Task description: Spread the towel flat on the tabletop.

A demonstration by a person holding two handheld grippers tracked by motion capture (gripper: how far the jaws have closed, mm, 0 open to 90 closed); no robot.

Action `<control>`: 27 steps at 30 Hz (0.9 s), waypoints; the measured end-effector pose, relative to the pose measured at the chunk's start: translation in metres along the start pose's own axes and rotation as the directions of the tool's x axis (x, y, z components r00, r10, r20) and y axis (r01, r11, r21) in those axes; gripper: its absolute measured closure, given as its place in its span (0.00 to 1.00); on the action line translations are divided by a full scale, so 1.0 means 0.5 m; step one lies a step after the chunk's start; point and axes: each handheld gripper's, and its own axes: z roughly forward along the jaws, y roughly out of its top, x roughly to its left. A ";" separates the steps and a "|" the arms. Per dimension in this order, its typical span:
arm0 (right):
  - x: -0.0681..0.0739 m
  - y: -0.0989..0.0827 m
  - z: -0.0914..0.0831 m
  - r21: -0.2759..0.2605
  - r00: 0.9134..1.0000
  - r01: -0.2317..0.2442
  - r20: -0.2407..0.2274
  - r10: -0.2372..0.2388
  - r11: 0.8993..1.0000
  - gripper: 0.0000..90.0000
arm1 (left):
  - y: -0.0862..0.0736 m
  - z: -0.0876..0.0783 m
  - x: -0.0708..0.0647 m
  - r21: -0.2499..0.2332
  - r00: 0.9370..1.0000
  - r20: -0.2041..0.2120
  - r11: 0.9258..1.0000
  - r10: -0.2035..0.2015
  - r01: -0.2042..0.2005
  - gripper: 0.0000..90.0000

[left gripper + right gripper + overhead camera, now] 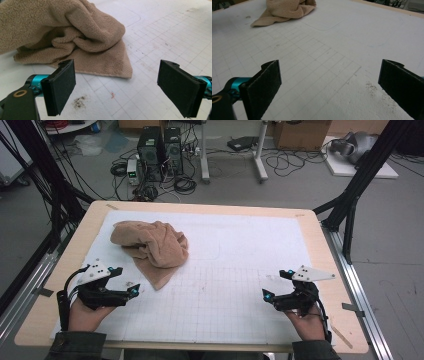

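Start of the reach: both the left gripper (134, 291) and right gripper (266, 296) stand wide apart, empty (nothing touched yet). Next, the left heads toward one o'clock for the towel (152, 245) corner.

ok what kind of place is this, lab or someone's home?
Most likely a robotics or data-collection lab. Computer towers stand on the floor amid loose cables, a black metal frame surrounds the table, and a gridded white mat covers the tabletop, where a tan towel lies.
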 end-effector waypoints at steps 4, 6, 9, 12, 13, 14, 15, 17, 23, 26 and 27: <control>-0.001 -0.001 -0.006 -0.001 1.000 0.008 -0.002 -0.008 1.000 0.04 | 0.010 0.000 0.000 0.004 1.000 0.000 1.000 0.008 -0.008 0.17; -0.002 -0.002 -0.008 -0.004 1.000 0.003 -0.001 -0.003 1.000 0.04 | 0.014 -0.002 0.000 0.003 1.000 0.002 1.000 0.005 -0.005 0.18; -0.006 -0.004 -0.009 -0.010 1.000 -0.002 0.001 0.002 1.000 0.04 | 0.018 -0.007 0.004 0.004 1.000 0.003 1.000 0.014 -0.014 0.18; -0.008 -0.006 -0.009 -0.009 1.000 -0.006 0.002 0.006 1.000 0.04 | 0.021 -0.013 0.007 0.001 1.000 0.004 1.000 0.010 -0.010 0.18; -0.009 -0.007 -0.009 -0.010 1.000 -0.011 0.000 0.011 1.000 0.04 | 0.022 -0.015 0.008 0.001 1.000 0.002 1.000 0.010 -0.010 0.18; -0.009 -0.007 -0.008 -0.010 1.000 -0.012 -0.001 0.012 1.000 0.04 | 0.022 -0.017 0.009 0.002 1.000 0.005 1.000 0.011 -0.011 0.18; -0.009 -0.008 -0.007 -0.010 1.000 -0.012 -0.001 0.012 1.000 0.04 | 0.022 -0.019 0.009 0.004 1.000 0.001 1.000 0.014 -0.014 0.18; -0.009 -0.008 -0.006 -0.005 1.000 -0.012 -0.003 0.012 1.000 0.04 | 0.021 -0.021 0.009 0.003 1.000 -0.001 1.000 0.013 -0.013 0.18; -0.006 -0.005 0.000 -0.004 1.000 -0.001 -0.012 0.001 1.000 0.04 | 0.018 -0.027 0.009 0.005 1.000 -0.004 1.000 0.013 -0.013 0.18; -0.003 -0.001 0.001 -0.008 1.000 0.010 -0.011 -0.010 1.000 0.04 | 0.024 -0.025 0.012 0.004 1.000 -0.009 1.000 0.012 -0.012 0.18; -0.002 0.000 0.001 -0.007 1.000 0.011 -0.015 -0.011 1.000 0.04 | 0.024 -0.025 0.012 0.004 1.000 -0.009 1.000 0.012 -0.012 0.19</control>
